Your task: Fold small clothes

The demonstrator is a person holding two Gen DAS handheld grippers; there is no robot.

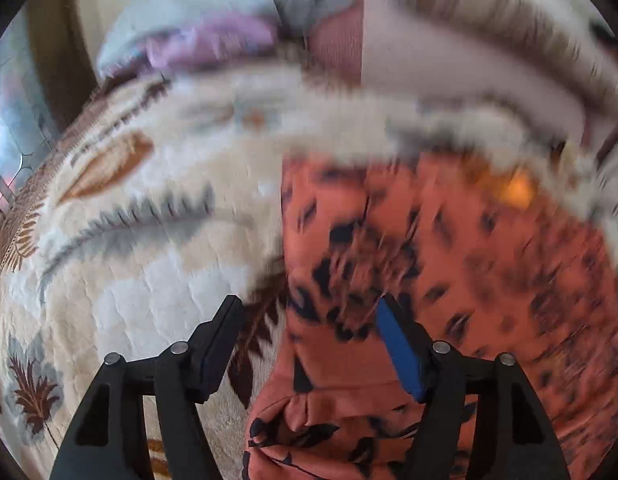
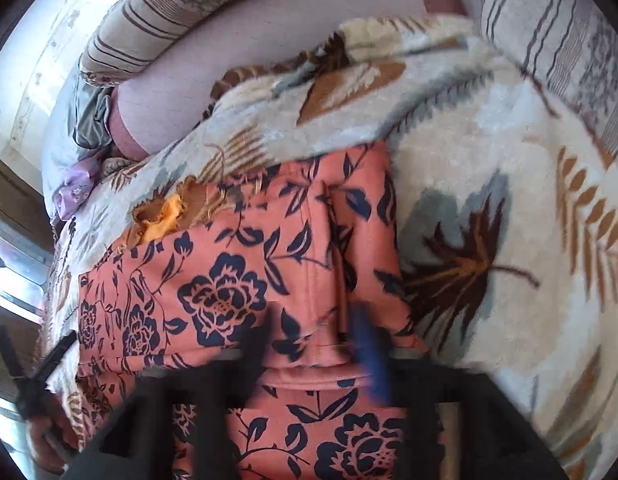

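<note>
A small orange garment with a dark navy flower print (image 2: 229,280) lies flat on a cream leaf-patterned blanket (image 2: 489,184). It also shows in the left wrist view (image 1: 449,260), blurred by motion. My left gripper (image 1: 309,320) is open, over the garment's left edge, with nothing between its fingers. My right gripper (image 2: 313,332) is open over the garment's near part; its fingers are blurred. An orange patch (image 2: 161,220) shows at the garment's far left corner. The left gripper also appears at the lower left of the right wrist view (image 2: 33,376).
Striped pillows (image 2: 157,20) and a pink one (image 2: 309,12) lie at the far end of the bed. A lilac cloth (image 2: 73,192) and grey bedding (image 2: 89,120) sit at the far left. The blanket (image 1: 149,240) spreads left of the garment.
</note>
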